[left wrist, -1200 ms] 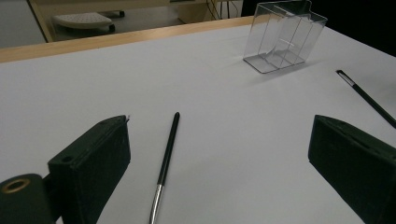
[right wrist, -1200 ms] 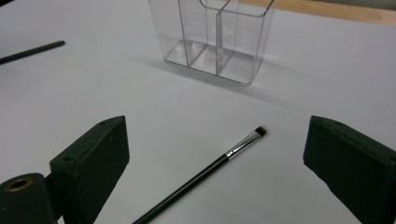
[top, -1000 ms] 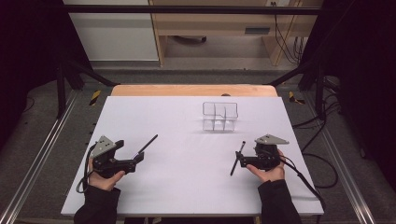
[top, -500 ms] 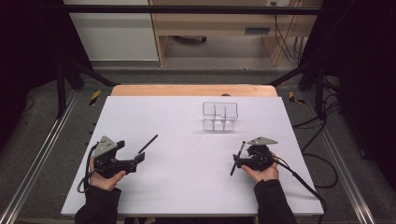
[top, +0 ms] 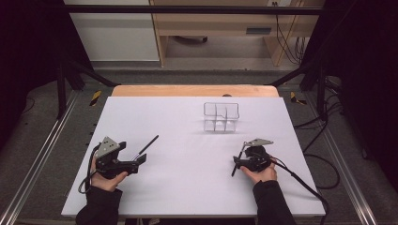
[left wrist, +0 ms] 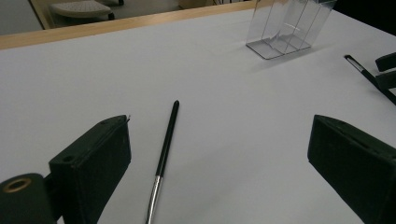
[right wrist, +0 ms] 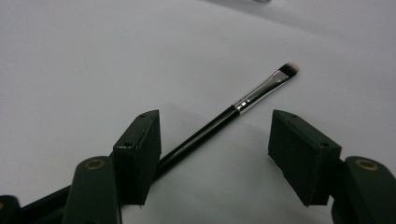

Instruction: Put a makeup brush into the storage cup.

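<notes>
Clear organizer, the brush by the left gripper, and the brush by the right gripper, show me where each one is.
Clear organizer (top: 221, 116): high view, front wall.
Left brush (left wrist: 167, 139): left gripper view, black handle.
Right brush (right wrist: 259, 94): right gripper view, silver ferrule.

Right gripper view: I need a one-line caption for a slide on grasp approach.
Open right claw straddling a thin black-handled makeup brush lying on the white table, bristles pointing away.

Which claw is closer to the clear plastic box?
Right. The right claw sits just in front of the clear divided organizer, slightly to its right. The left claw is farther off, at the table's near left.
</notes>
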